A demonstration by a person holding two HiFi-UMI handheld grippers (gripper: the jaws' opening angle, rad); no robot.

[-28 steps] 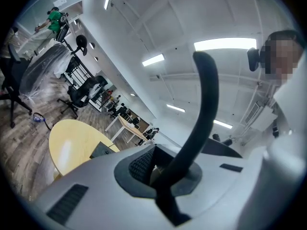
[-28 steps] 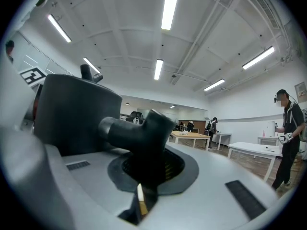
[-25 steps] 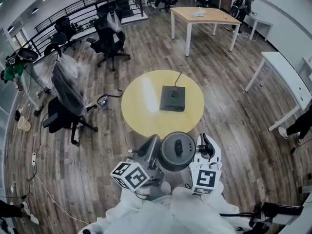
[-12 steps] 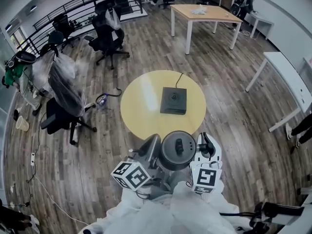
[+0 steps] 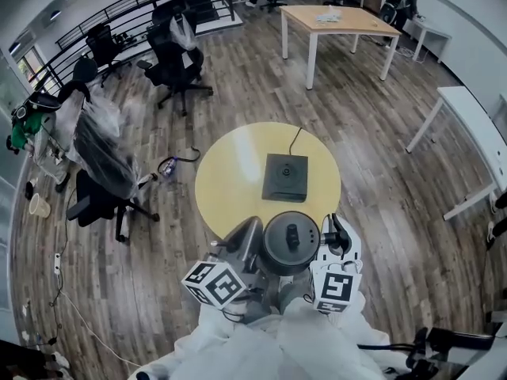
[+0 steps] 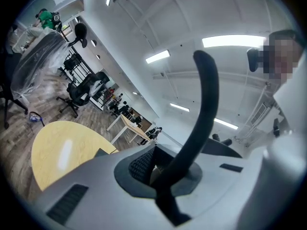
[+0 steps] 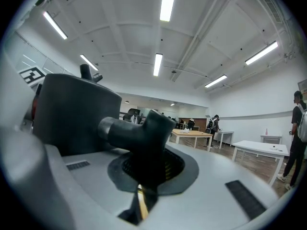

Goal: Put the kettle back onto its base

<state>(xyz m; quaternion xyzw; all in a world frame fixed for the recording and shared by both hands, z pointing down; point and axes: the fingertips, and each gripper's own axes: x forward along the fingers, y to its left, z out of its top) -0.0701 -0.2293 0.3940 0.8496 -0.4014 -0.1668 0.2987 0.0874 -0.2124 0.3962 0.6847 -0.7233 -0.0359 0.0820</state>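
Gripping the kettle (image 5: 291,242) — right tool (image 5: 326,241) — base (image 5: 285,177) well apart.

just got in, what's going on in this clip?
A person is carrying a black kettle between two handheld grippers. The right gripper is shut on its handle, and the left gripper is shut on what looks like its thin curved spout. The kettle is held at the near edge of the round yellow table, short of the square black base, which sits bare near the table's middle. The kettle is not yet on the base.
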